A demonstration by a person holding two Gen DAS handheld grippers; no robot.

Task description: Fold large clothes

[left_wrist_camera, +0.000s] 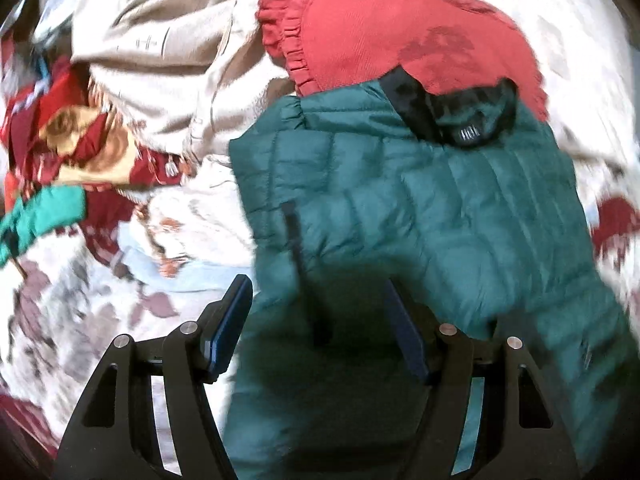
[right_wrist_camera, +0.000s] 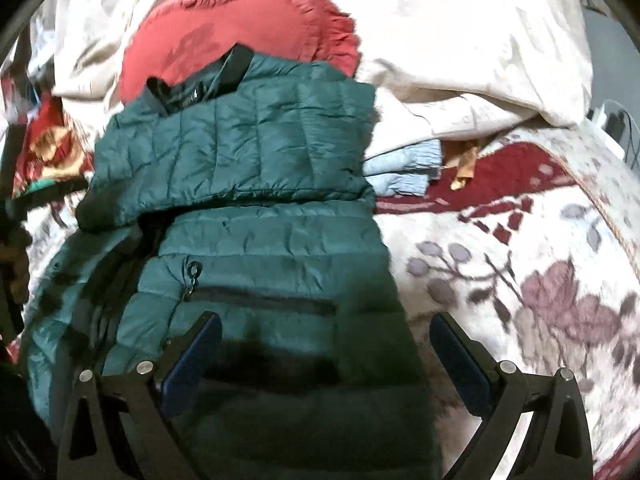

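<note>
A dark green quilted jacket (left_wrist_camera: 440,208) lies on the bed with its black-lined collar (left_wrist_camera: 460,112) at the far end. In the right wrist view the jacket (right_wrist_camera: 248,152) has a padded part folded across its upper body, and a zipped pocket (right_wrist_camera: 260,300) shows lower down. My left gripper (left_wrist_camera: 316,284) is open above the jacket's left edge, one finger over the blanket and one over the jacket. My right gripper (right_wrist_camera: 325,318) is open wide above the jacket's near right part, its right finger past the edge. Neither grips the fabric.
A red frilled cushion (left_wrist_camera: 380,28) (right_wrist_camera: 224,20) sits behind the collar, amid beige bedding (left_wrist_camera: 160,40) (right_wrist_camera: 460,40). The floral blanket (left_wrist_camera: 80,300) (right_wrist_camera: 520,280) covers the bed. Light blue cloth (right_wrist_camera: 404,168) and red patterned fabric (left_wrist_camera: 72,140) lie beside the jacket.
</note>
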